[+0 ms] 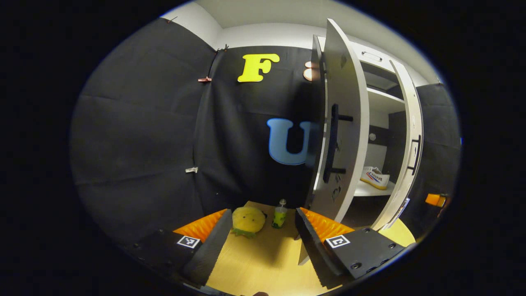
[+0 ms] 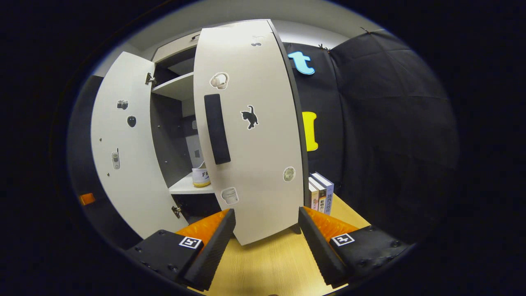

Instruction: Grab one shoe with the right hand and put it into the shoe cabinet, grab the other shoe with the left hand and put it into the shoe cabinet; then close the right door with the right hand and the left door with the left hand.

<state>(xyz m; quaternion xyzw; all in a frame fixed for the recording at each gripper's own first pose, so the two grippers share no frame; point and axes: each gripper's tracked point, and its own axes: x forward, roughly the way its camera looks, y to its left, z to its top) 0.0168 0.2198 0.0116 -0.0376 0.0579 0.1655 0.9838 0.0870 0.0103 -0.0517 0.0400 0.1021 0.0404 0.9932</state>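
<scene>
Shoe cabinet (image 2: 185, 86) dead ahead, both doors swung wide. Right door (image 2: 250, 131) standing straight in front of the right tool (image 2: 267, 234), outer face turned toward it, lower edge hanging just past the fingertips and roughly centred between them. Tall panel, long axis vertical, smooth matt white laminate dotted with small stickers, a dark bar handle (image 2: 217, 128) running upright left of centre. Right tool spread open, holding nothing, ridged finger faces bare over pale wood-grain table (image 2: 267, 267).

Shoe (image 2: 201, 176) on the lower shelf inside: white canvas, gum-coloured sole, toe or heel end peeking round the door edge. From the left gripper view, another look at a shoe (image 1: 376, 177) lying on that shelf; one or two there, cannot tell.

Left door (image 1: 343, 135) up and to the right of the left tool (image 1: 263, 240), edge-on, with a bar handle (image 1: 332, 142). Left tool likewise open and empty.

Judging by position, right tool nearer its door; a push on the flat face, hinge side away, looks the natural call. Books (image 2: 320, 193) upright beside the cabinet, plush toy (image 1: 248, 221) and small bottle (image 1: 280, 216) on the table, all out of the swing.
</scene>
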